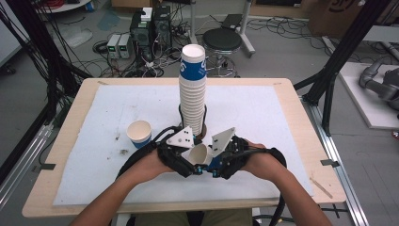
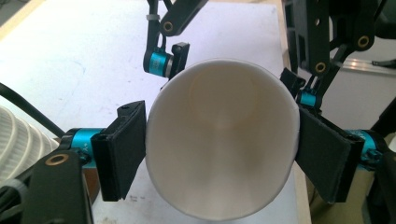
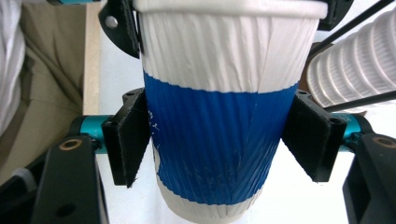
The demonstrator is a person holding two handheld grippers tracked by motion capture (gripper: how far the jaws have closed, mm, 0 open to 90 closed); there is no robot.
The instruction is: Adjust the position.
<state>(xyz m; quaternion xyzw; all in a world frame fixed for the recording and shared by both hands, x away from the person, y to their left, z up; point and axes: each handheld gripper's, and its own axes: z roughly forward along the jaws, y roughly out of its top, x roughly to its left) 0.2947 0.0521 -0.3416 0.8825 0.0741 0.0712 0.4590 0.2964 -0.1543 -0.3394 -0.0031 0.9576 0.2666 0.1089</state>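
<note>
We see a blue-and-white ribbed paper cup (image 1: pixel 200 154) with no legible writing, empty, held on its side low over the bench's white mat (image 1: pixel 84 183). The right tool (image 1: pixel 217 162) clamps its blue band; the left tool (image 1: pixel 188 165) brackets its rim, jaws partly open. A tall cup stack (image 1: pixel 193 89) stands just behind, and a single empty cup (image 1: pixel 139 133) stands to the left.

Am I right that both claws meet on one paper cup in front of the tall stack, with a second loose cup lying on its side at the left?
Not quite: the loose cup stands upright, mouth up, as the high view shows. The rest holds.
</note>
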